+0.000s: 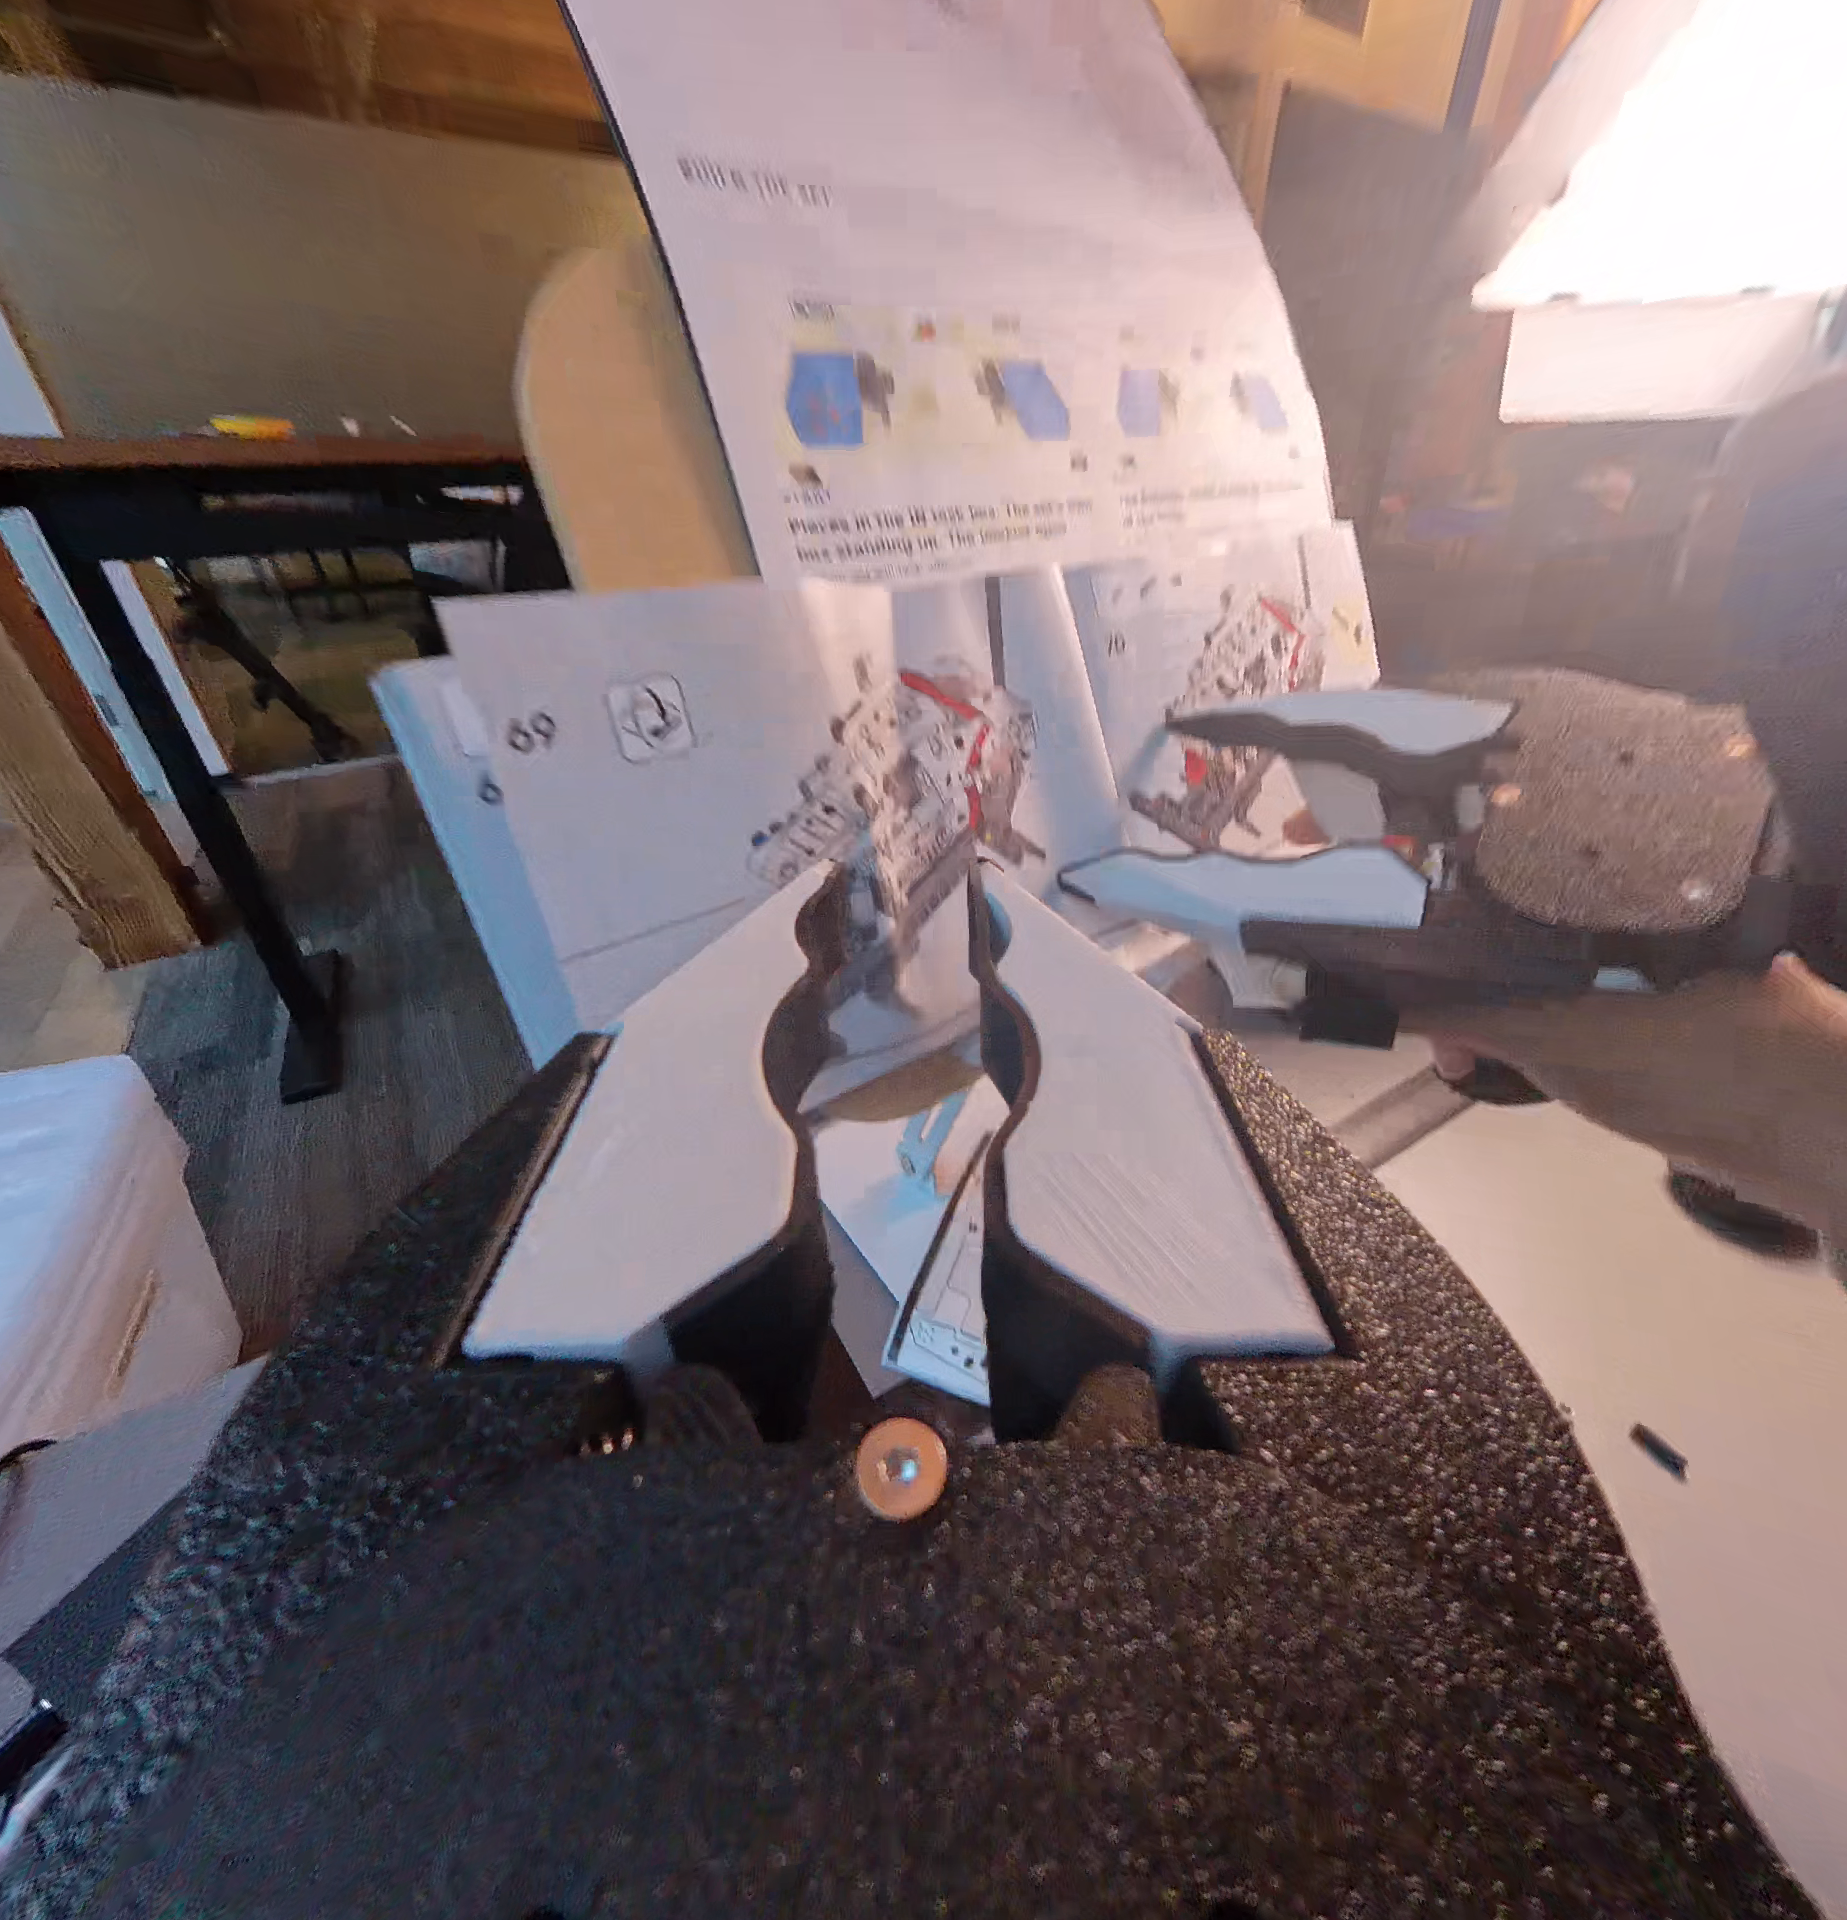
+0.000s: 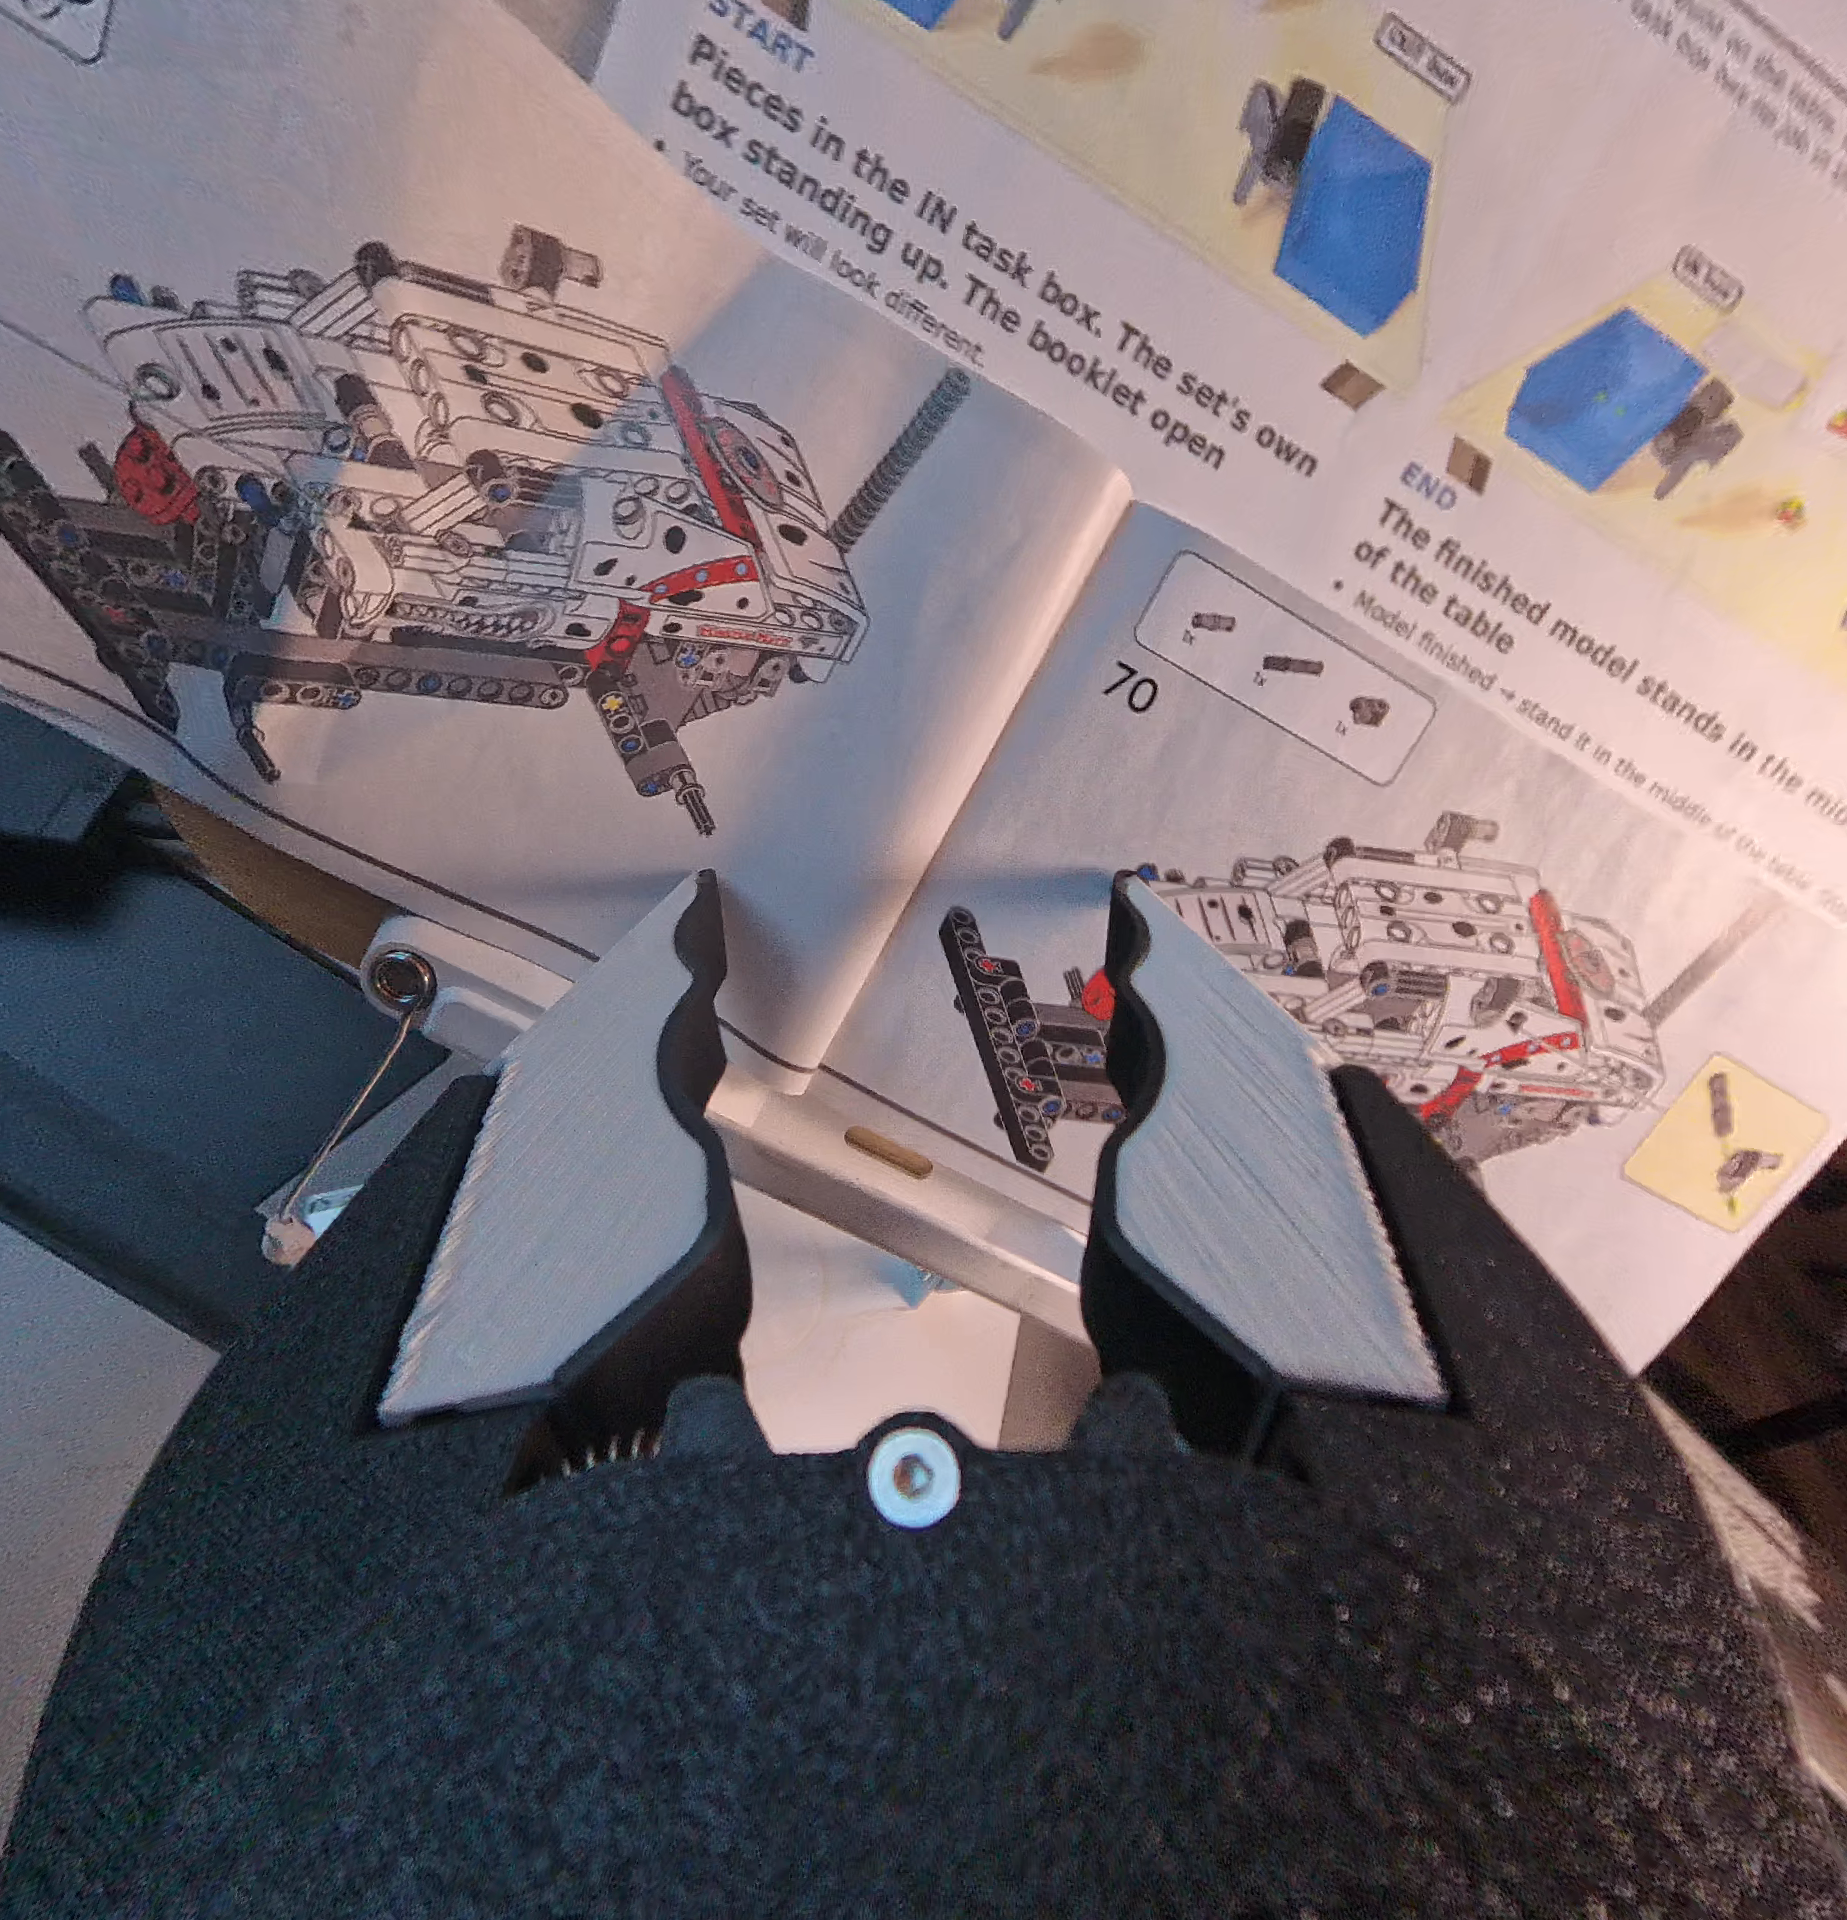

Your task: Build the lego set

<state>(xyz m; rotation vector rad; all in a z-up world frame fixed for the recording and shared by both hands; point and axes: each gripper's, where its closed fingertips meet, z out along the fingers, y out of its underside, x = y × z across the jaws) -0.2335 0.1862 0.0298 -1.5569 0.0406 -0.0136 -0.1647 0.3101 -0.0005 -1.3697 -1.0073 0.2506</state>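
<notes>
Lego instruction booklet (image 2: pixel 607 540) stood open and propped upright on a stand at the far edge of the white table (image 1: pixel 1677 1351), under a large printed sheet (image 1: pixel 960 312). Both grippers faced it with clear air between. The left gripper (image 1: pixel 903 883) had its jaws slightly parted, holding nothing; the right gripper (image 2: pixel 914 894) was wider open, also empty. A dark desk (image 1: pixel 223 468) stood beyond on grey carpet.
</notes>
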